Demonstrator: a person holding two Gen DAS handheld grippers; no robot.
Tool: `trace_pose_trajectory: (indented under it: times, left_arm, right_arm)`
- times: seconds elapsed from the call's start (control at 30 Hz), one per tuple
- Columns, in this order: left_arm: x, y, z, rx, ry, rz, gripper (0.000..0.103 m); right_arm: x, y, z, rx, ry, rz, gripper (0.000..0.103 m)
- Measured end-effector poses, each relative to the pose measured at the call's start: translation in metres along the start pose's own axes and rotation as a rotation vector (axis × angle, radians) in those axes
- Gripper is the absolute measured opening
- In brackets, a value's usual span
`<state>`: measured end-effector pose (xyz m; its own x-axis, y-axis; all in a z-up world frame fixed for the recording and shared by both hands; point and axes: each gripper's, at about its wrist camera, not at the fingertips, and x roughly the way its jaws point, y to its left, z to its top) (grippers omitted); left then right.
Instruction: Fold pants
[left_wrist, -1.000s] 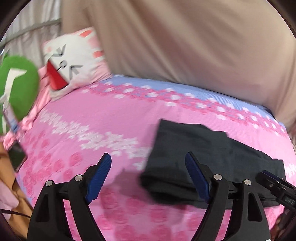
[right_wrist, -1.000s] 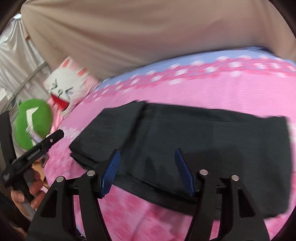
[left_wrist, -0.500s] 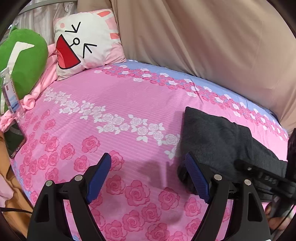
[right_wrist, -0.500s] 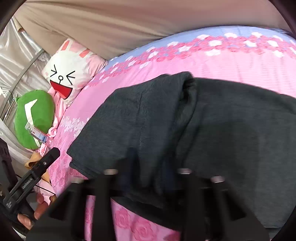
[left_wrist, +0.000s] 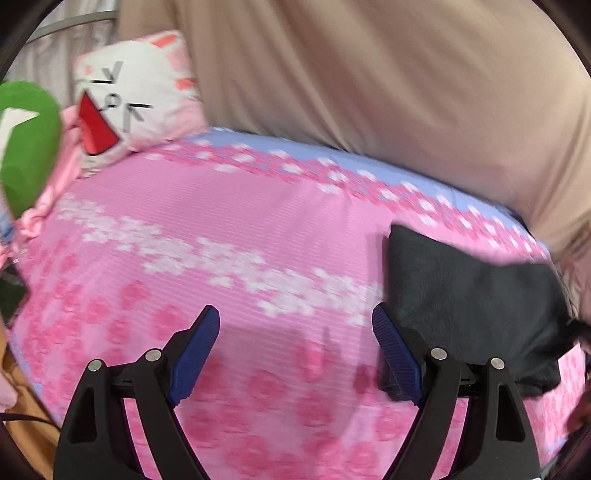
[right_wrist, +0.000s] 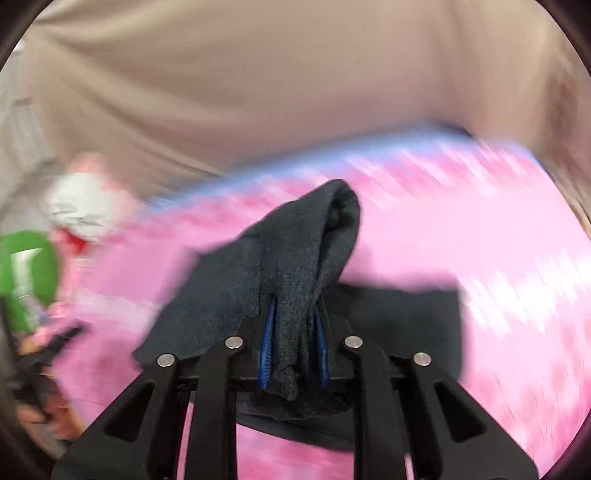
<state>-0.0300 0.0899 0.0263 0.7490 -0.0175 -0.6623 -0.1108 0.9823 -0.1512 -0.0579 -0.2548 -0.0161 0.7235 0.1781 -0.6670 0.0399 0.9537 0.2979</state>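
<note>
The right gripper (right_wrist: 293, 347) was clamped on a bunched fold of the dark pants (right_wrist: 295, 258), seemingly lifted off the pink bed (right_wrist: 480, 240), though it's blurry. The left gripper (left_wrist: 295, 354) hung wide apart, holding nothing.

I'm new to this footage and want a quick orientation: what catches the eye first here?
The dark pants stand out, a bunched fold clamped in the right gripper and lifted above the pink flowered bedsheet. The left gripper hangs open over bare sheet, left of the pants. At the far left lie a white bunny pillow and a green cushion.
</note>
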Motion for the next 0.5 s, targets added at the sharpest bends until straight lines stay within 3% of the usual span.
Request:
trace_pose_trajectory:
  times: [0.03,0.1,0.3,0.4,0.5]
  left_arm:
    - [0.003,-0.008,-0.001,0.017,0.007,-0.008,0.082]
    - [0.008,-0.034,-0.002,0.070,0.022,-0.029,0.082]
    - [0.009,-0.090,-0.017,0.181,0.069,-0.104,0.082]
    - [0.006,-0.112,-0.021,0.224,0.067,-0.122,0.085]
    - [0.011,-0.132,-0.027,0.265,0.075,-0.138,0.086]
  right_arm:
    - [0.011,-0.018,-0.010,0.053,0.027,0.006,0.018]
    - [0.014,-0.035,-0.017,0.135,0.027,0.100,0.019]
    - [0.001,-0.026,-0.005,0.099,-0.013,0.137,0.017]
    - [-0.023,-0.024,0.005,0.058,-0.089,0.106,0.016]
    - [-0.008,-0.044,0.004,0.059,-0.046,0.013,0.018]
